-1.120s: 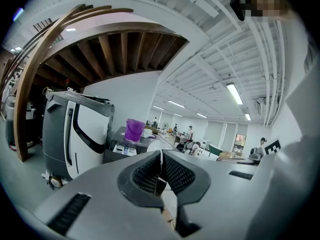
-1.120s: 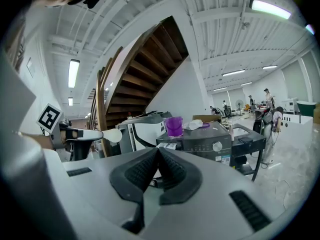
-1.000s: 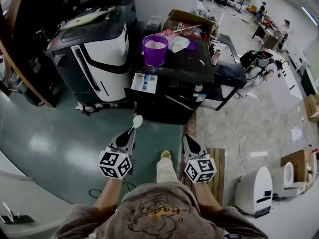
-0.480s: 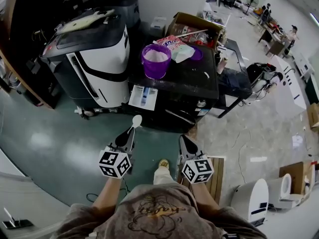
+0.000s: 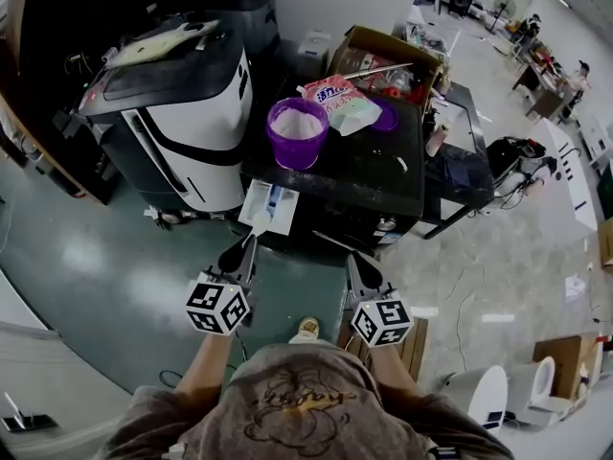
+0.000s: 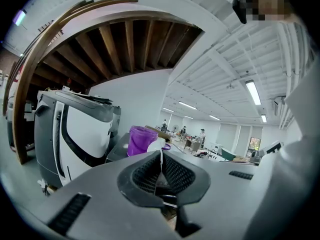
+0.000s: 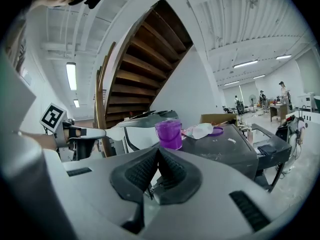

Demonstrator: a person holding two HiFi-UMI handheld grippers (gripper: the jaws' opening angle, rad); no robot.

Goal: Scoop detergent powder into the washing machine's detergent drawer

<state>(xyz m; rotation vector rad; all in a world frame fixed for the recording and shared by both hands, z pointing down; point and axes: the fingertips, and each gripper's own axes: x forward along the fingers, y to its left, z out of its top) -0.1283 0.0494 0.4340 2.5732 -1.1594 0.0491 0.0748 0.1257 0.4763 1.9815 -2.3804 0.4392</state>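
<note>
Since 0.5 s ago the person has closed in on the black washing machine. Both grippers have moved forward. The bowl of the white spoon hung over the glossy green floor then, short of the machine; in the head view it now overlaps the front edge of the pulled-out detergent drawer. The left gripper has its 2 jaws clamped on the spoon's thin flat handle, with the ribbed black pads meeting on either side of it and the oval bowl sticking out ahead. Whether the bowl carries powder cannot be told. The right gripper is level with it, its 2 jaws pressed together with nothing between them. The drawer is a shallow white plastic tray with a blue insert, projecting from the machine's upper left front. Behind it, on the machine's flat dark top, stands a round purple bucket filled with white detergent powder, well apart from the spoon. Just beyond the bucket lie a crumpled pink-and-white bag and a flat purple lid. A smooth white-and-black appliance stands to the machine's left.
</note>
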